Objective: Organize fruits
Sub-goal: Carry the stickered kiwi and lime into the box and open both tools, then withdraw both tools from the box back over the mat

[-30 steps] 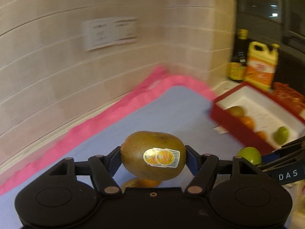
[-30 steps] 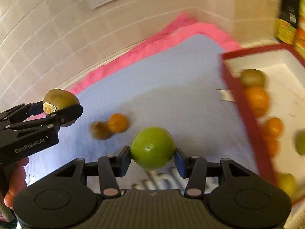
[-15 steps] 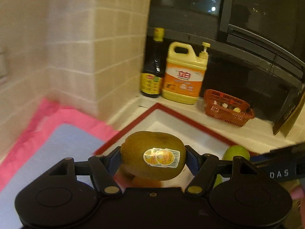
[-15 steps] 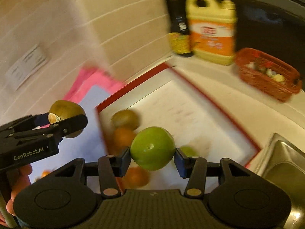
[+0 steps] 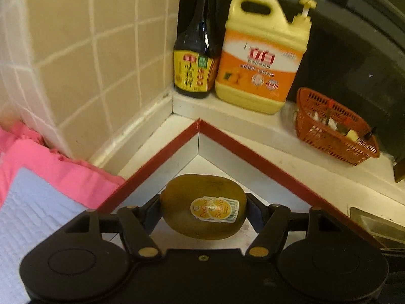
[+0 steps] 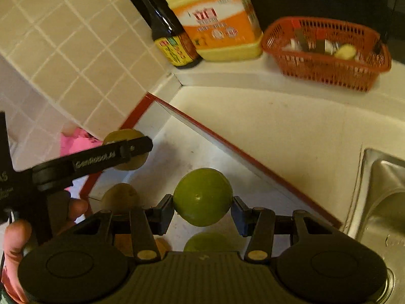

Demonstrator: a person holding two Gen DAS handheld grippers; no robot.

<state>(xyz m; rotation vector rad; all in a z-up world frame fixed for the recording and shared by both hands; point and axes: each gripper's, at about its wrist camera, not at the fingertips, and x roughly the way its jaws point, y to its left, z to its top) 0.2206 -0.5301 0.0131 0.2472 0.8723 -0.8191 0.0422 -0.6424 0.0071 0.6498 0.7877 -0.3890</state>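
We are holding a kiwi (image 5: 203,206) clamped in the left gripper (image 5: 203,209) and a green lime (image 6: 203,197) pinched in the right gripper (image 6: 203,202), both hanging over the red-rimmed tray (image 6: 227,149). We are likely adding them to the fruit already lying there.

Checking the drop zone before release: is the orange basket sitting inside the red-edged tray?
No. The orange basket stands on the white ledge beyond the red-edged tray, apart from it.

counter (image 6: 278,126): pale, carrying red-rimmed tray (image 6: 243,155) w/ fruit
ledge (image 5: 227,116): holding dark bottle (image 5: 196,58), yellow jug (image 5: 260,58), red basket (image 5: 334,129)
left: pink cloth (image 5: 58,169) lying under blue mat (image 5: 30,215)
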